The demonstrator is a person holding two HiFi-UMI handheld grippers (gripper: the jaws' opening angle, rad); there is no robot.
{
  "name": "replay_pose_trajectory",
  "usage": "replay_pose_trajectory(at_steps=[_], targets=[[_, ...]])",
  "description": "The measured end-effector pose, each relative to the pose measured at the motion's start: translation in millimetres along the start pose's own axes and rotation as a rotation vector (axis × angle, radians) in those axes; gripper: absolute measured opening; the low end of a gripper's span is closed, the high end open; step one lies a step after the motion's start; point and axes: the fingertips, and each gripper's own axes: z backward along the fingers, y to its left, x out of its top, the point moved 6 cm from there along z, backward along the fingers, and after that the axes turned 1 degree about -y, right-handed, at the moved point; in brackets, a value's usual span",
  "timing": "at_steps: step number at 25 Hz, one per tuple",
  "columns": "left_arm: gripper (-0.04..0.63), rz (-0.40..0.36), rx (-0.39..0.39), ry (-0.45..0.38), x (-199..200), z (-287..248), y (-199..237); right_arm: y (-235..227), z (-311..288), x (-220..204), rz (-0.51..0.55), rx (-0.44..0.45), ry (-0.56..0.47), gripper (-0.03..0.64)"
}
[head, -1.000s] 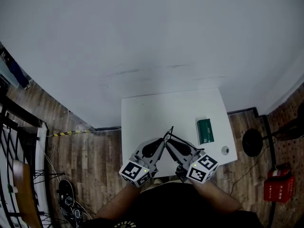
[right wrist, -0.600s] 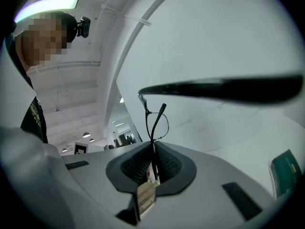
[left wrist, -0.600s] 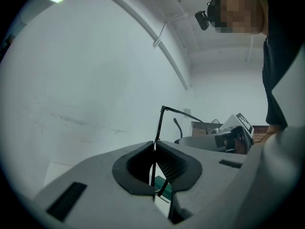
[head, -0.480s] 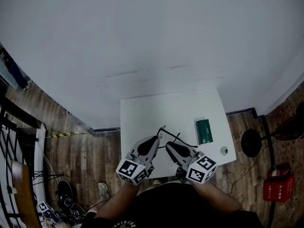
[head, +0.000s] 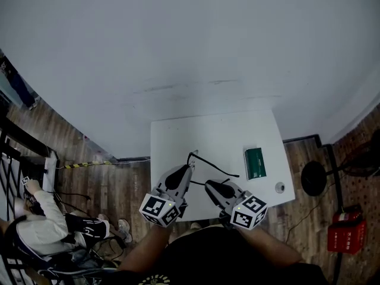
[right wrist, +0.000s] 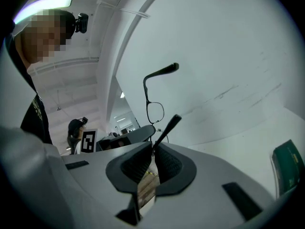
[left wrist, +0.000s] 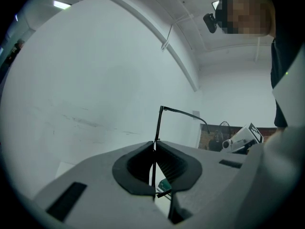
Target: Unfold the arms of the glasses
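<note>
The white worktop (head: pixel 178 136) carried a green box (head: pixel 256 163) near its right edge, well apart from the work.

Over the near half of the worktop, the left tongs (head: pixel 188 167) and the right tongs (head: pixel 208 184) held the glasses (left wrist: pixel 158 124) up between them, clear of the surface. A second earlier the two tips had nearly met at one point. Since then the left tongs had swung out to the left in the head view, and the tips now stood apart with the thin black frame stretched between them.

The left gripper view showed its jaws pressed together on the frame's edge, which ran up out of the pads. From its top corner one temple arm (left wrist: pixel 183 112) reached away to the right. The right tongs' jaws had just been closing and now pinched the other temple arm (right wrist: pixel 167 126) near its tip. Beyond it, the right gripper view showed a lens rim (right wrist: pixel 155 112).

By the look of it, the pulling apart had swung this pinched arm away from the frame. The unfolding seemed well advanced, though how fully either hinge stood open could not be read from these views.
</note>
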Motion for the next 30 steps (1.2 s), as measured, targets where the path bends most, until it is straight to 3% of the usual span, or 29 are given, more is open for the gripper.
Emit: replay_pose_trajectory(at_steps=[19,30], targets=[[0.021,0.015,0.031,-0.024,2,6,1,-1,6,-19,-0.038,0.022,0.05,0.021],[0.021,0.031,0.033,0.003,-10,-9,1,-13,15,-24,-0.018,-0.026,0.097,0.023]])
